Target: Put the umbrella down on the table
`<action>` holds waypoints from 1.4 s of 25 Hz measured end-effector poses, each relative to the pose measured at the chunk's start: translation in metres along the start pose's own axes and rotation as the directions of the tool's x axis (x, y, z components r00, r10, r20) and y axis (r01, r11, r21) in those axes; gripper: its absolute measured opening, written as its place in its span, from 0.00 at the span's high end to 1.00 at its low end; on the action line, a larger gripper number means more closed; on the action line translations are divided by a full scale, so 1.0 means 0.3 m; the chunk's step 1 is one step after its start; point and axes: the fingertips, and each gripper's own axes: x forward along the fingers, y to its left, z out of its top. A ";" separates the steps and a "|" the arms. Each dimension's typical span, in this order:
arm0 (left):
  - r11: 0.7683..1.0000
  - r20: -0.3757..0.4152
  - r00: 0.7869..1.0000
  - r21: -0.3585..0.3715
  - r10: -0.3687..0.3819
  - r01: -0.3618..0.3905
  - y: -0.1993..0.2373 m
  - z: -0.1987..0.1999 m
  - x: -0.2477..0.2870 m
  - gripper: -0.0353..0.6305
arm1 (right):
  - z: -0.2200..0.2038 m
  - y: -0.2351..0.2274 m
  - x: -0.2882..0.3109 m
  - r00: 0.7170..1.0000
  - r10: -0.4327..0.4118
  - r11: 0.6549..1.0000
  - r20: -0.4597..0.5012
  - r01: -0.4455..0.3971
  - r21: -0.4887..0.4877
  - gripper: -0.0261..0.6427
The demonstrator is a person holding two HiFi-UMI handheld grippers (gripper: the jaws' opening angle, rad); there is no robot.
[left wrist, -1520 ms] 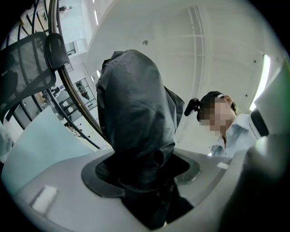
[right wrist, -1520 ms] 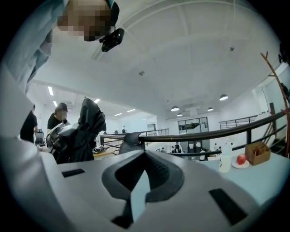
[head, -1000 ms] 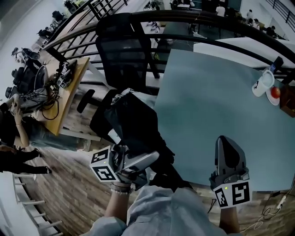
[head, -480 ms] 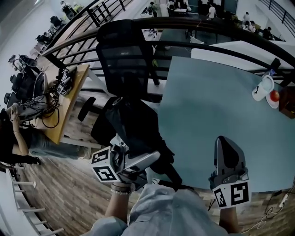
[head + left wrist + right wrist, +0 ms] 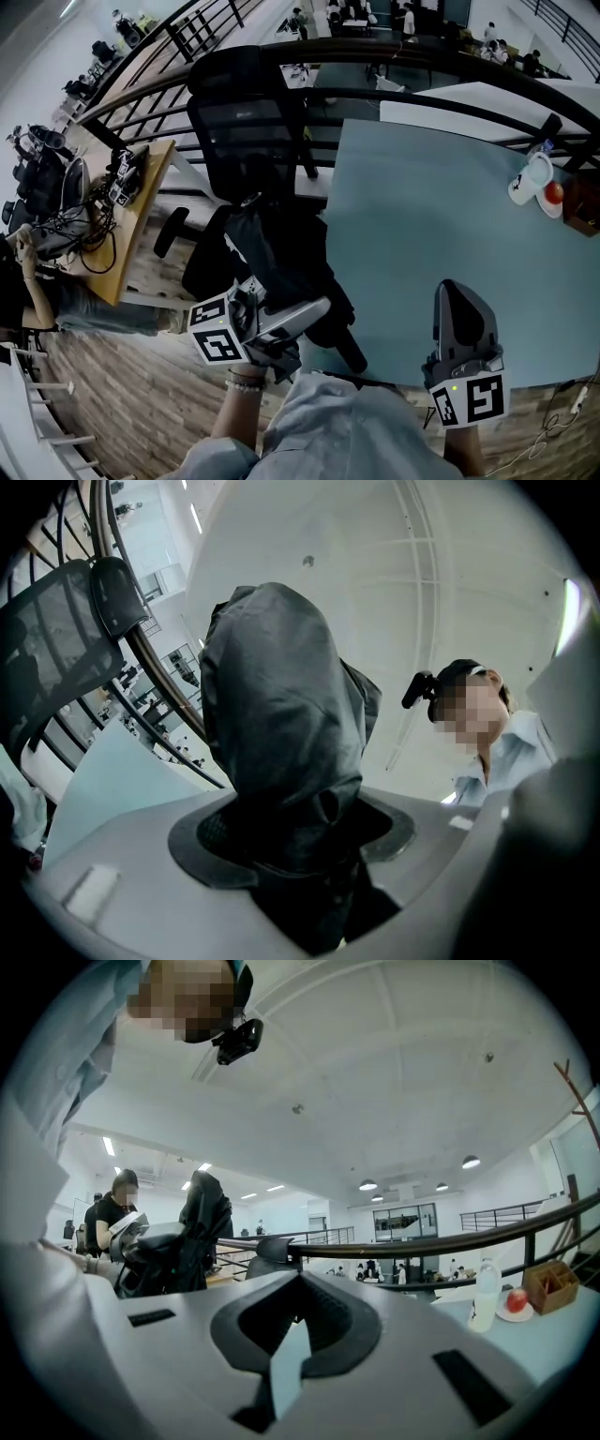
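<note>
- Your left gripper (image 5: 298, 317) clamps the black folded fabric umbrella (image 5: 279, 246) off the near-left corner of the pale blue desk (image 5: 422, 225), not yet laid down.
- Your right gripper (image 5: 463, 309), jaws together and empty, waits at the near edge.

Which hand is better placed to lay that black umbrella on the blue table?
Left. The left tool is clamped on the umbrella, held beside the table's left edge. The right tool holds nothing over the table's near edge and would first have to take the umbrella over.
</note>
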 end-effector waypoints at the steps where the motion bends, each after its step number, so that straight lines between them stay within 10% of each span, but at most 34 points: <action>1: 1.000 -0.010 1.000 -0.004 0.011 -0.011 0.017 -0.001 0.005 0.53 | -0.005 -0.001 0.002 1.000 -0.003 1.000 -0.002 0.003 0.002 0.97; 21: 0.944 -0.246 0.917 -0.014 0.315 -0.329 0.591 0.045 0.327 0.53 | -0.134 -0.067 0.048 0.996 -0.023 0.998 -0.087 0.028 0.061 0.97; 35: 0.835 -0.432 0.735 0.086 0.523 -0.543 1.059 -0.045 0.517 0.53 | -0.242 -0.157 0.105 0.992 -0.010 0.993 -0.126 0.025 0.116 0.97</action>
